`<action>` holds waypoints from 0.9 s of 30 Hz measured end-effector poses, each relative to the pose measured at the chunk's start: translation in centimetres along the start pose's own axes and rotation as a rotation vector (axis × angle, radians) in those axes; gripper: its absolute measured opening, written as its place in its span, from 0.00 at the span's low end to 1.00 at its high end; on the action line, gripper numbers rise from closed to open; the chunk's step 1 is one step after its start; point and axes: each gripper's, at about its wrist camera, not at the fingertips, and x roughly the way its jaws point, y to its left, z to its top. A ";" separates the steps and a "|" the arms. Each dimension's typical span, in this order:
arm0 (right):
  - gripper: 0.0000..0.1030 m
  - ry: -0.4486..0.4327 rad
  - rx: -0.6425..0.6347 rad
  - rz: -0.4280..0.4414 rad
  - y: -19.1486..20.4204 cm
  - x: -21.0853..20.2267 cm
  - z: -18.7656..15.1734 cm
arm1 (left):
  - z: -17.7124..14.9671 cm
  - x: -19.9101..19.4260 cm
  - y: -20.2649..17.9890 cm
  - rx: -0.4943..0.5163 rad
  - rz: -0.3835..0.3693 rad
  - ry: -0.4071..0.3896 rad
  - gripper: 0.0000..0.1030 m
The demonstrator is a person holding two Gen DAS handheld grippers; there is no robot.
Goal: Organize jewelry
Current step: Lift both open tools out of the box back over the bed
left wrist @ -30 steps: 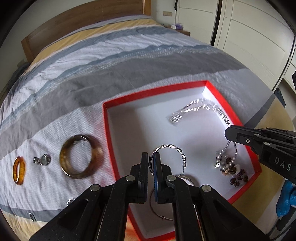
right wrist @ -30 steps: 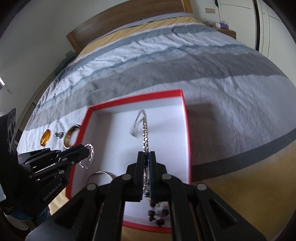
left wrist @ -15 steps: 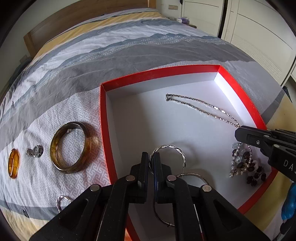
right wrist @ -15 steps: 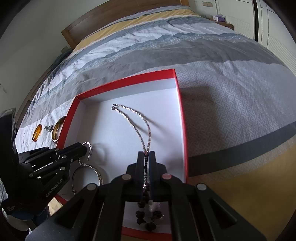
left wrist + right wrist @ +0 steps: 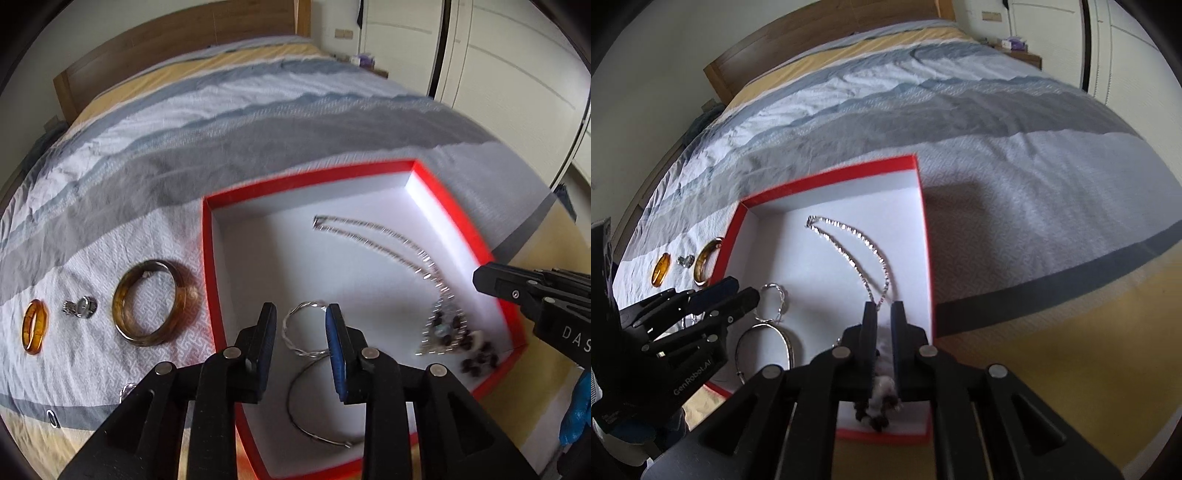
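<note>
At the bottom centre of the left wrist view, the left gripper (image 5: 301, 332) has just been opening, jaws apart around the twisted bangle (image 5: 303, 330), which lies free in the red box (image 5: 207, 266). In the right wrist view the right gripper (image 5: 882, 314) has just been parting slightly over the necklace (image 5: 849, 251), its chain between the pads, apparently loose. Risk: a rising pad could snag chain or bangle and drag it out, while the brown bangle (image 5: 155, 302) and rings wait on the bedspread (image 5: 184, 147)

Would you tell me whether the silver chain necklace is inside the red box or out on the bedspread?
Inside: the necklace lies spread on the white floor within the red box.
</note>
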 end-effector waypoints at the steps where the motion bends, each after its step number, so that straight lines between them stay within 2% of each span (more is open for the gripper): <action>1: 0.13 -0.011 0.002 -0.003 0.0 -0.8 0.0 | 0.0 -0.6 0.0 -0.004 -0.006 -0.011 0.27; 4: 0.21 -0.046 0.000 -0.013 0.1 -3.1 0.1 | 0.1 -3.0 -0.1 -0.012 -0.018 -0.048 0.27; 10: 0.21 -0.129 0.003 -0.002 1.4 -9.0 0.0 | -0.2 -8.8 1.1 -0.032 0.001 -0.098 0.27; 14: 0.22 -0.186 -0.011 0.023 3.5 -12.8 -0.2 | -0.7 -12.7 3.1 -0.050 0.062 -0.119 0.30; 21: 0.21 -0.279 -0.054 0.079 8.0 -19.0 -1.2 | -3.0 -22.5 8.6 -0.099 0.159 -0.229 0.36; 24: 0.22 -0.312 -0.075 0.107 10.0 -21.3 -1.8 | -4.3 -26.6 10.9 -0.118 0.212 -0.265 0.45; 27: 0.21 -0.337 -0.094 0.126 11.8 -23.0 -2.5 | -5.9 -30.2 12.9 -0.128 0.264 -0.294 0.48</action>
